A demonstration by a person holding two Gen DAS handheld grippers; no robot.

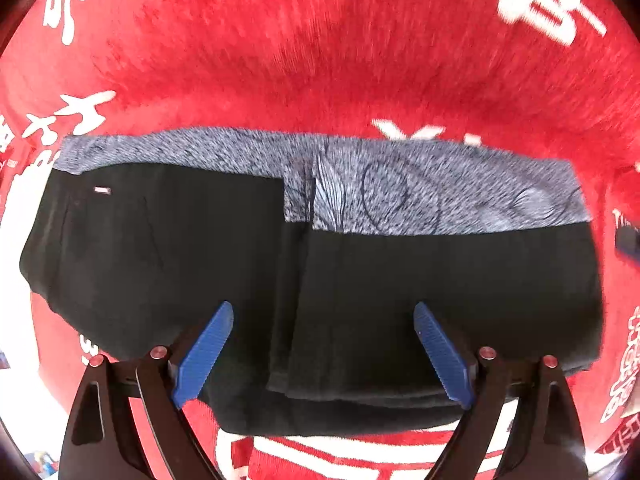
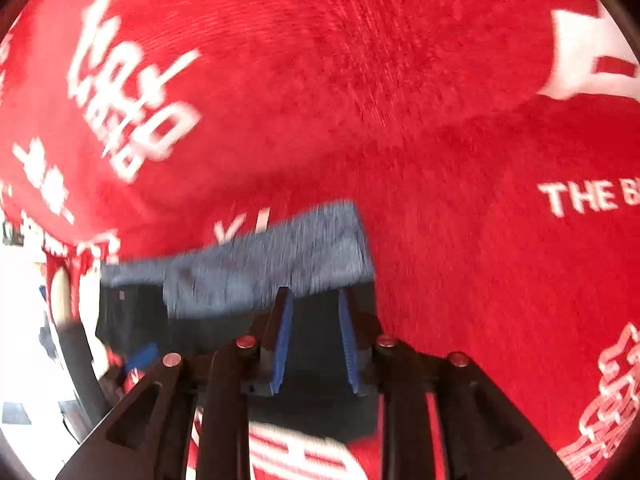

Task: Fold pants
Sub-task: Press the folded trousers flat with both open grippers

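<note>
The pants lie folded into a flat rectangle on a red cloth, black with a grey-blue patterned band along the far edge. My left gripper is wide open above the near half of the pants, holding nothing. In the right wrist view, my right gripper is open with a narrow gap and nothing between its blue pads, over the right end of the pants. The view is blurred by motion. The left gripper's blue pad shows at the lower left.
A red plush cloth with white lettering covers the whole work surface, also seen in the right wrist view. Its left edge and a bright floor area show at the left.
</note>
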